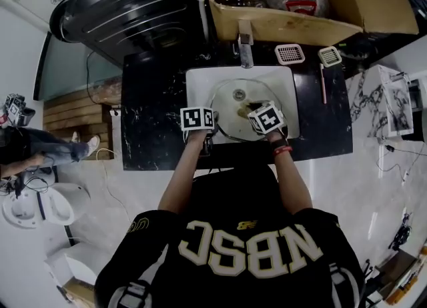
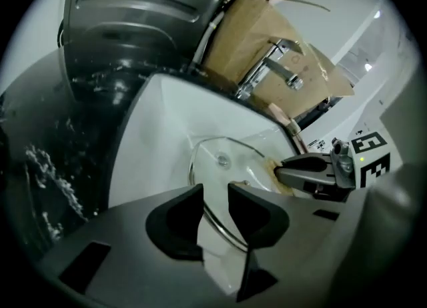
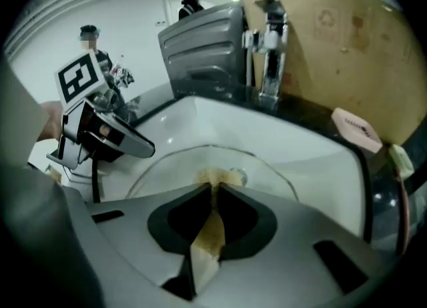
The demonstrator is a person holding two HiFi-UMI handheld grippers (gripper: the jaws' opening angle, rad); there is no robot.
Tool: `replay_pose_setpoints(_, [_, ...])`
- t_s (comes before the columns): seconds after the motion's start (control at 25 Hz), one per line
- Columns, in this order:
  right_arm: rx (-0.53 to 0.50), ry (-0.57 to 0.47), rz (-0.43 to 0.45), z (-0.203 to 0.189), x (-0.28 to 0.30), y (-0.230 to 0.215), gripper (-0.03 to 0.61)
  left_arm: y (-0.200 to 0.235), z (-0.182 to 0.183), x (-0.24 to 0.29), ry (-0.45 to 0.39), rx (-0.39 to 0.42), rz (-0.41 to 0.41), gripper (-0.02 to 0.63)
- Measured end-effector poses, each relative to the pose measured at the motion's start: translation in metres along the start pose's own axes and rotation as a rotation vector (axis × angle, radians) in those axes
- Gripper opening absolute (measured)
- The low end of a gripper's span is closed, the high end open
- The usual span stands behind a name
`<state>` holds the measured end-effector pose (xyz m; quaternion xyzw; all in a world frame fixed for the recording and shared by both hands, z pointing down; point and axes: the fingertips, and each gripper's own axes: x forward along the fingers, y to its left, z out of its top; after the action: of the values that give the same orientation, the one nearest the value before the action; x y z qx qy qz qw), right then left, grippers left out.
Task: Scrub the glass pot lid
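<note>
A round glass pot lid with a metal rim lies in the white sink. My left gripper is at the lid's near left edge. In the left gripper view the lid's rim runs through the gap between the jaws of my left gripper, which stand apart around it. My right gripper is shut on a yellowish sponge. The sponge's tip rests on the lid close to the knob. The right gripper reaches over the lid from the right.
A chrome faucet stands behind the sink, with an open cardboard box behind it. Black marble countertop surrounds the sink. Two small white grids and a pink stick lie at the back right. A person stands far left.
</note>
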<state>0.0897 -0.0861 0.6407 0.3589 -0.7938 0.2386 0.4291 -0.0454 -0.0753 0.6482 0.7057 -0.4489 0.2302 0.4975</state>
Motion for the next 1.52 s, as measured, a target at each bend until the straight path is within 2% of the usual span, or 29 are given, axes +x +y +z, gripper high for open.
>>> replay_pose_setpoints(0.24, [0.193, -0.254, -0.050, 0.029, -0.052, -0.009, 0.048, -0.029, 0.041, -0.053, -0.176, 0.084, -0.080, 0.127])
replay_pose_setpoints(0.36, [0.232, -0.386, -0.101, 0.047, -0.090, -0.006, 0.048, -0.042, 0.065, -0.091, -0.314, 0.192, -0.051, 0.119])
replay_pose_setpoints(0.52, [0.209, -0.551, -0.123, 0.075, -0.135, 0.017, 0.049, -0.062, 0.092, -0.142, -0.521, 0.327, -0.025, 0.092])
replay_pose_setpoints(0.68, [0.153, -0.676, -0.146, 0.097, -0.169, 0.045, 0.049, -0.080, 0.100, -0.180, -0.656, 0.394, -0.049, 0.055])
replay_pose_setpoints(0.88, [0.127, -0.789, -0.208, 0.113, -0.199, 0.065, 0.048, -0.105, 0.101, -0.219, -0.828, 0.560, -0.038, 0.017])
replay_pose_setpoints(1.0, [0.131, -0.831, -0.256, 0.112, -0.210, 0.067, 0.048, -0.109, 0.098, -0.231, -0.874, 0.562, -0.056, 0.015])
replay_pose_setpoints(1.16, [0.131, -0.836, -0.303, 0.108, -0.213, 0.066, 0.048, -0.102, 0.094, -0.235, -0.865, 0.543, -0.059, 0.015])
replay_pose_setpoints(1.52, [0.120, -0.793, -0.292, 0.097, -0.204, 0.078, 0.048, -0.088, 0.084, -0.238, -0.879, 0.511, -0.051, 0.015])
